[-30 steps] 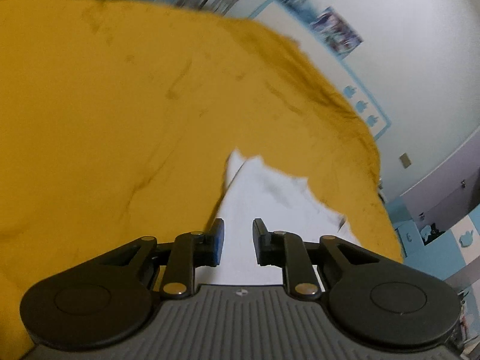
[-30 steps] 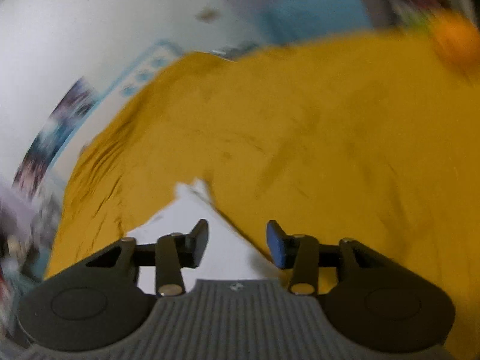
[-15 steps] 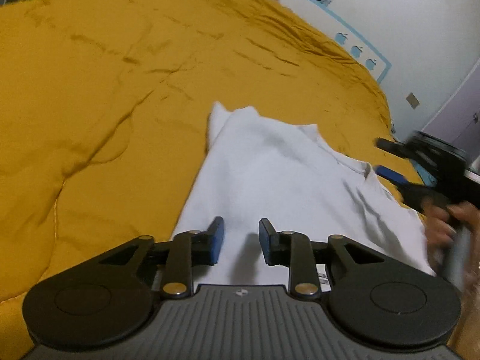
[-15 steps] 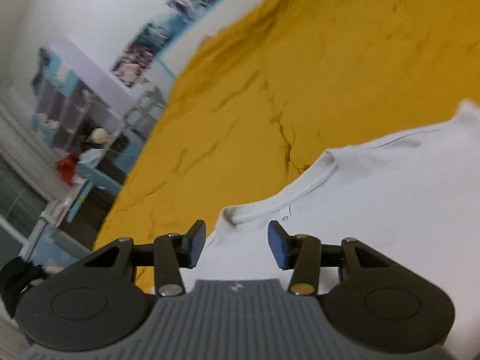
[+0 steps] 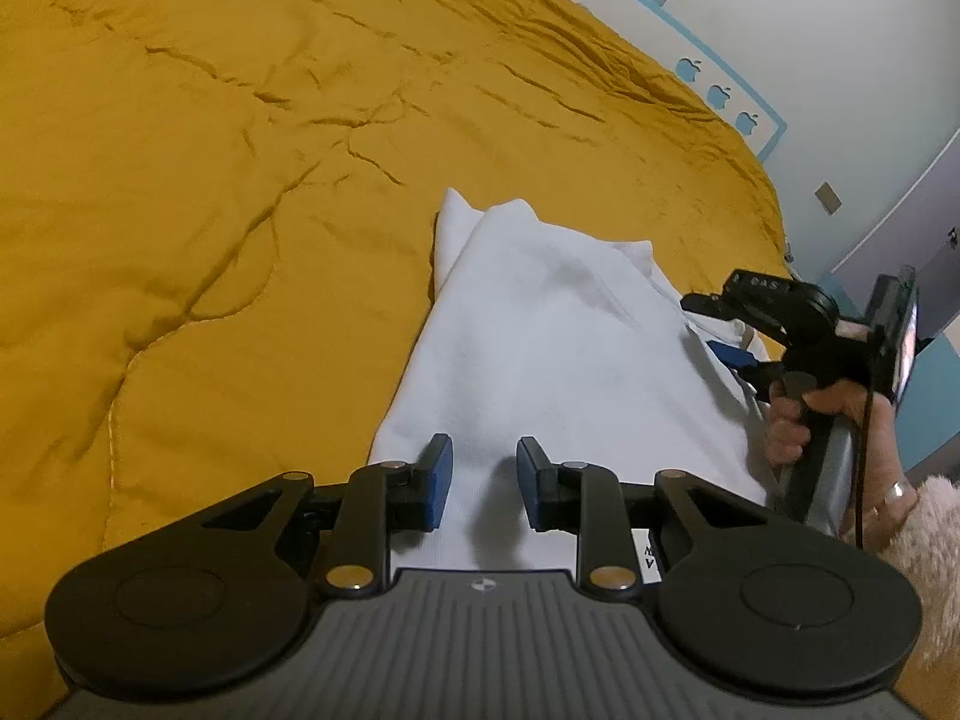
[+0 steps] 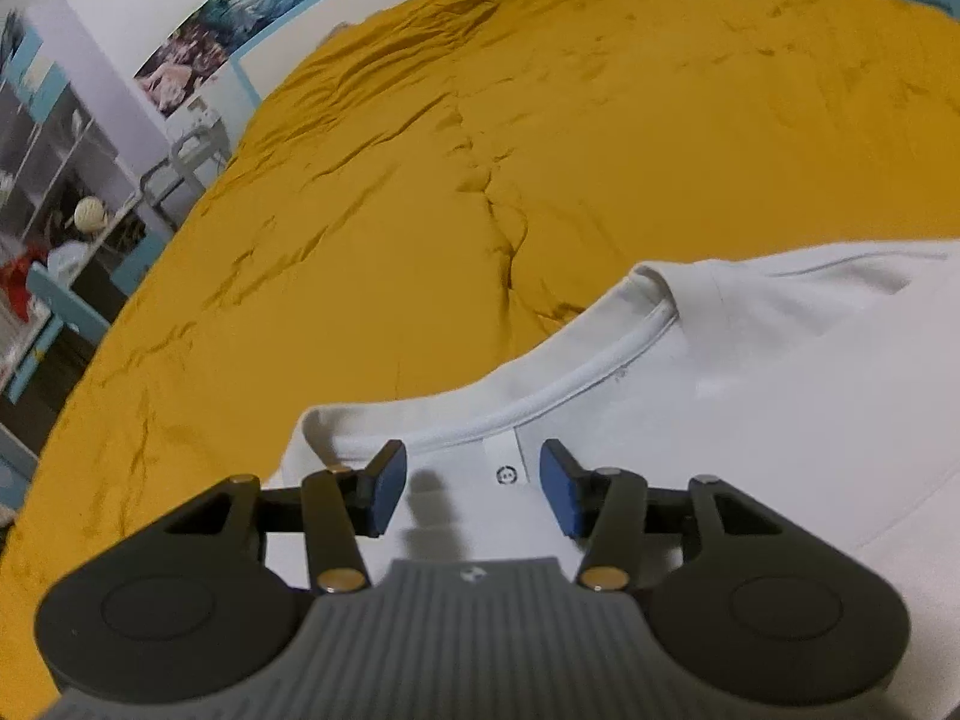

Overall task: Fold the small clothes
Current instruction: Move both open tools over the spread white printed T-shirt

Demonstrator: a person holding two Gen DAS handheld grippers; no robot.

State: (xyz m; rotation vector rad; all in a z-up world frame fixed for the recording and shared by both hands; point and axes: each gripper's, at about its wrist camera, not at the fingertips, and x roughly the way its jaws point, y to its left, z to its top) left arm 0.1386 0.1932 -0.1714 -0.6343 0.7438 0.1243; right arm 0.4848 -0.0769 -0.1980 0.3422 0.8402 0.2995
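Observation:
A white T-shirt lies flat on a mustard-yellow bedspread. My left gripper hovers open over the shirt's near edge, with no cloth pinched between its blue pads. In the same view my right gripper, held by a hand, reaches in at the shirt's right side. Seen from the right wrist, the right gripper stands over the T-shirt just below its collar. Its jaws are opening; the neck label shows between the fingers, untouched.
The bedspread stretches wide and wrinkled beyond the shirt. A white wall with posters bounds the bed's far side. Shelves with small items stand past the bed's edge. A fluffy sleeve is at the lower right.
Both grippers came down over the shirt. The right one swung across to the collar and entered the left wrist view. The left jaws stand a little wider than before.

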